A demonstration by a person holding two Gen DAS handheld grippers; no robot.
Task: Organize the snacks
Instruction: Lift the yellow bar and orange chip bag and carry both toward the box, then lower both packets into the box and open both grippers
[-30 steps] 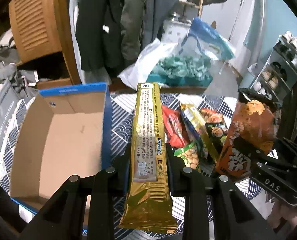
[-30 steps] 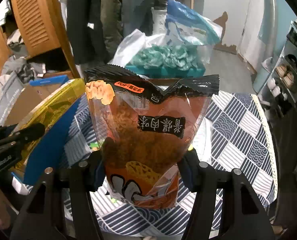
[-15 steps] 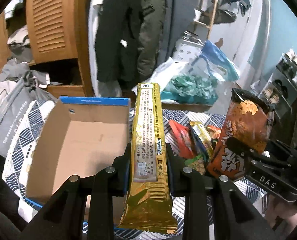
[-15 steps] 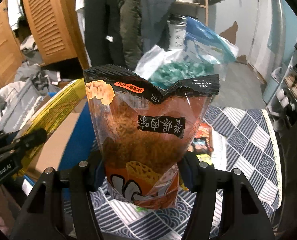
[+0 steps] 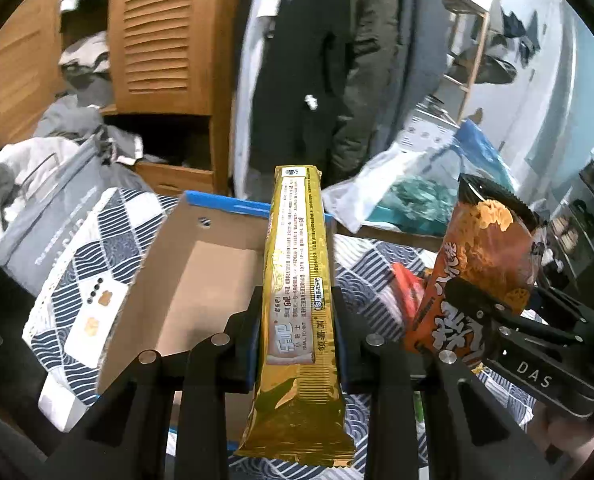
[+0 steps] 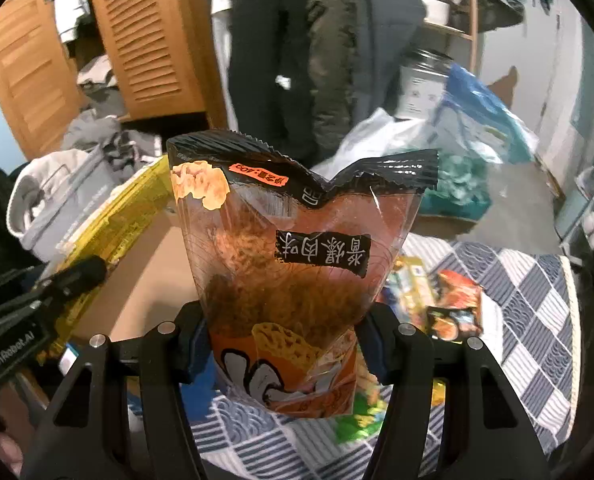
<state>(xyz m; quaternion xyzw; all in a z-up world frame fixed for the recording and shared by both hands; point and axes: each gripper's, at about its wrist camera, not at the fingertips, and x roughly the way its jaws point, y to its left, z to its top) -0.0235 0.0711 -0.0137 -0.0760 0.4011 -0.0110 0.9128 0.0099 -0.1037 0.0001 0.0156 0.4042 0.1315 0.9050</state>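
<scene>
My left gripper (image 5: 297, 324) is shut on a long gold snack pack (image 5: 297, 280) that stands upright between its fingers, over the right side of an open cardboard box with a blue rim (image 5: 201, 280). My right gripper (image 6: 285, 340) is shut on an orange and black snack bag (image 6: 293, 256), held upright. In the left wrist view that orange bag (image 5: 481, 260) and the right gripper (image 5: 477, 312) hang just right of the gold pack. In the right wrist view the gold pack (image 6: 121, 220) and the left gripper (image 6: 57, 284) show at the left, over the box (image 6: 153, 276).
Several loose snack packs (image 6: 449, 308) lie on the blue and white patterned tablecloth (image 6: 529, 320) to the right of the box. Beyond the table stand a wooden louvred cabinet (image 5: 161, 40), hanging clothes, a grey bag (image 5: 49, 208) and plastic bags (image 5: 409, 196).
Both grippers have moved left and risen a little with their packs. The box now lies under and ahead of them, and the loose snacks have slid toward the right of both views.
</scene>
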